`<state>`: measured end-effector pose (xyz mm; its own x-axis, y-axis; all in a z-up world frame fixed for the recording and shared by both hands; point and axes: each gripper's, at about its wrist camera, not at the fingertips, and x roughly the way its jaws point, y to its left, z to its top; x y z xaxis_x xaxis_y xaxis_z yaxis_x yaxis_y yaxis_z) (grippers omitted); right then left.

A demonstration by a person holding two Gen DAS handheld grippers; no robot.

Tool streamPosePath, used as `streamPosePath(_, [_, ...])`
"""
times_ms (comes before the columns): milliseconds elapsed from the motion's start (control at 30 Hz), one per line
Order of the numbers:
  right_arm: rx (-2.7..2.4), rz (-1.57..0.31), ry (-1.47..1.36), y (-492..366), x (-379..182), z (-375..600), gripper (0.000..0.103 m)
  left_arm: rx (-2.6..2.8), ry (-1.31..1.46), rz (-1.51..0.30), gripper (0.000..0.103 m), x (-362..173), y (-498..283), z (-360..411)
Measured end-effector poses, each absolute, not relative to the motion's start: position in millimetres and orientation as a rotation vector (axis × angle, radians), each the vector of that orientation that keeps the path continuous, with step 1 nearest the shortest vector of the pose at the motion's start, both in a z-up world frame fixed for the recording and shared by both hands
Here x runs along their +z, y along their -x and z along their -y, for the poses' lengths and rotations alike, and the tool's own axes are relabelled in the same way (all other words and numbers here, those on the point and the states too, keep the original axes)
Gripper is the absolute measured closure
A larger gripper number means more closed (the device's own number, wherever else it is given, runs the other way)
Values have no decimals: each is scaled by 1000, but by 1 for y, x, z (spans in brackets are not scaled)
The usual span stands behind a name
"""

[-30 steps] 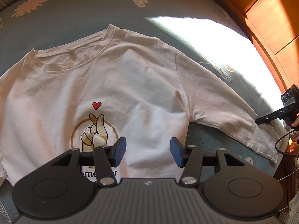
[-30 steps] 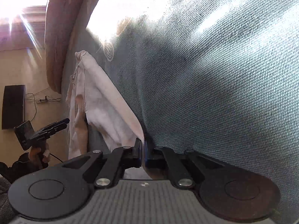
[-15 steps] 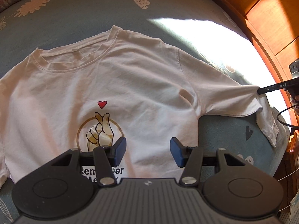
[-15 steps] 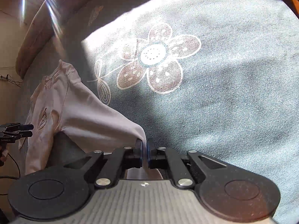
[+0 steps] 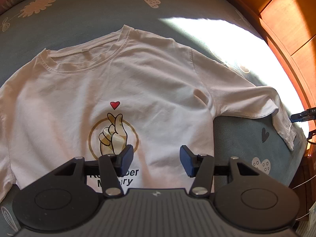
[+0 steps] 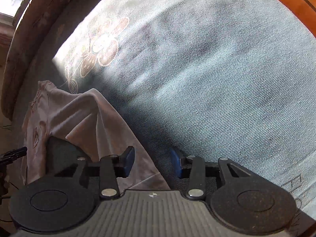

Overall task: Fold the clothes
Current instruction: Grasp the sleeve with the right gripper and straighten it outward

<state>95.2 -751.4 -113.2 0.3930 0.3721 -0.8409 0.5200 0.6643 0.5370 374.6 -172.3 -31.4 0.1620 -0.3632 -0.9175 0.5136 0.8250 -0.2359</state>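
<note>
Lying flat and face up on the blue bed cover [image 5: 246,144], the white T-shirt [image 5: 138,83] is seen just beyond the left gripper [image 5: 156,159], its long axis running from the printed hem nearest the fingers away to the collar. The left gripper's fingers [image 5: 126,156] are held about half open over the print, and nothing is gripped between them; the gripper is pointed steeply down.

Further out, the sleeve [image 6: 102,122] is spread sideways toward the bed's edge. The right gripper [image 6: 153,164] is the nearer of the 2 to it: its fingers have just been opening, and the sleeve hem lies under the gap, apparently released, though blur makes contact hard to rule out. That gripper is tilted down too. The wooden bed frame [image 5: 286,19] lies beyond.
</note>
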Motion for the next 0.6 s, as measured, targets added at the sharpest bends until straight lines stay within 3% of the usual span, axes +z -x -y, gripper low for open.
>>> streamPosePath(333, [-72,-1101,-1039,-55,-134,738,61,-678,-149,-1267,50,-35,-369,197])
streamPosePath(367, [-71,-1135,-973,-62,-130,733,64,-689,-150,-1268,50,-35,-368,201])
streamPosePath(400, [-79,-1184,-880,-70,-125,727,82,-699,-154,-1268,50,-35,-367,204])
streamPosePath(433, [-84,-1226,-799,-77,-122,721,90,-709,-164,-1267,50,-35,-366,207])
streamPosePath(533, [-69,-1278,-687,-88,-110,715,99,-734,-201,-1251,50,-31,-363,213])
streamPosePath(600, [-76,-1265,-673,-91,-100,721,99,-738,-213,-1242,50,-27,-363,213])
